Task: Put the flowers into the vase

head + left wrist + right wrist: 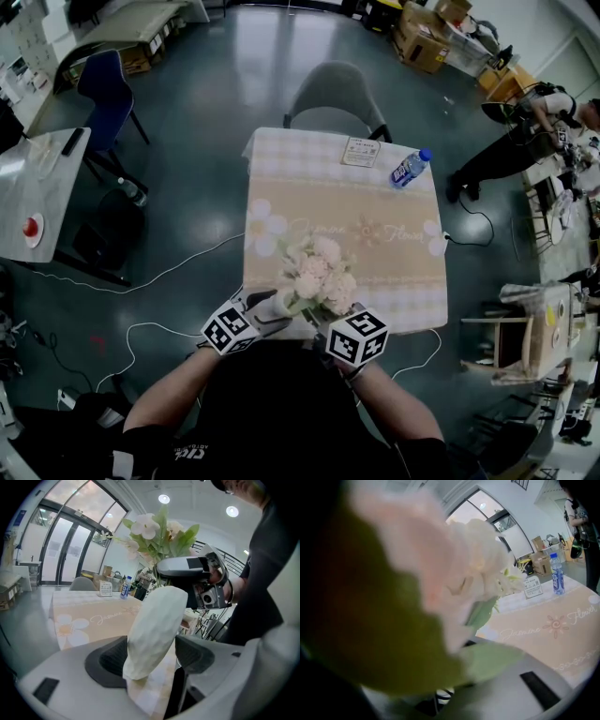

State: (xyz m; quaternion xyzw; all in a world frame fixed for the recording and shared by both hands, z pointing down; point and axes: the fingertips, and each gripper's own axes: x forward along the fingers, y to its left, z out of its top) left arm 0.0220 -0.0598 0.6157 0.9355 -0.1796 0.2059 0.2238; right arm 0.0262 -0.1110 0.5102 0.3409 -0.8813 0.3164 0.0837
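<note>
Two grippers: both sit over the near edge of the table [394,234], close together, with the task's things between them.
Left gripper [150,656]: I have its jaws clamped on the lower body of the vase [154,630], which it holds tilted.
Right gripper [321,315]: blooms and a leaf fill its own view, so I cannot see the pads; I judge them pinched nearly together on the stems of the flowers [319,272].
Vase axis: its long axis leans, base low between the left jaws, mouth up and across toward the right gripper.
Flowers axis: stems run back to the right gripper at the near edge; the heads point up and toward the table's far edge, massed just above the vase mouth.
Step in hand: I judge this as the insertion itself, stems lined up with the mouth. Whether the stem ends are already inside I cannot tell; the right gripper hides that spot.
Next move: slide the stems down along the vase's lean, keeping the left grip firm. Only then should the right jaws let go and the vase be stood upright on the table.
</note>
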